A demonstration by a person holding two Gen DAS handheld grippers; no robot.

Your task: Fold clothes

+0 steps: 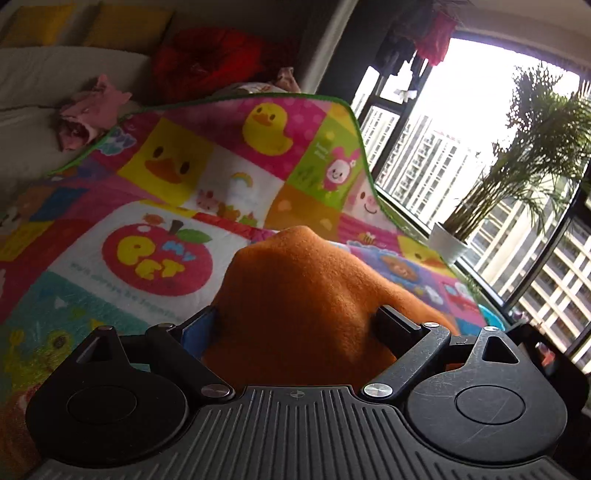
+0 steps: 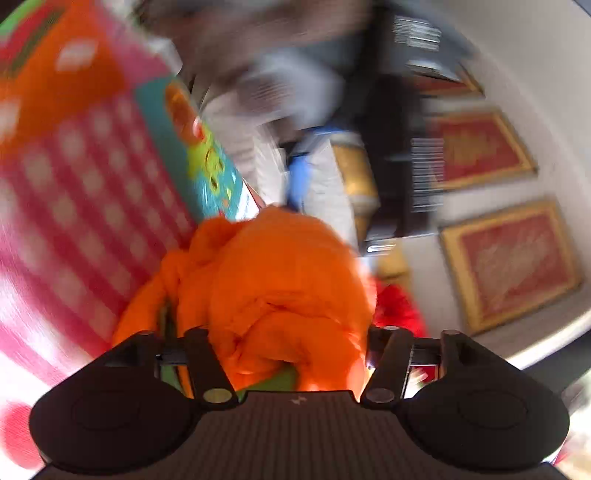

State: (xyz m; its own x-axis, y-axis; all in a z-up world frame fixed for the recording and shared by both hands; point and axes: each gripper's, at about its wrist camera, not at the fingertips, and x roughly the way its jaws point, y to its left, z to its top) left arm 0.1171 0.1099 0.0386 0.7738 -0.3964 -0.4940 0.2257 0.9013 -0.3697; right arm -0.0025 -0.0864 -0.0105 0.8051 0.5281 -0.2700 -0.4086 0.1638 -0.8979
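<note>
Both claws are bunched full of the orange cloth (image 1: 295, 295), lifted off the mat (image 1: 155, 177). The left claw (image 1: 295, 325) pinches a thick fold between half-closed fingers; ahead, the mat's green edge curls up, a window (image 1: 443, 155) off right. The right claw (image 2: 291, 332) likewise grips wadded cloth (image 2: 280, 280); beyond it all is blurred.

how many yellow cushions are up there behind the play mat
2. One yellow cushion sits at the far top left, the other yellow cushion just right of it, both along the back of the pale sofa. More may lie beyond the frame.
</note>
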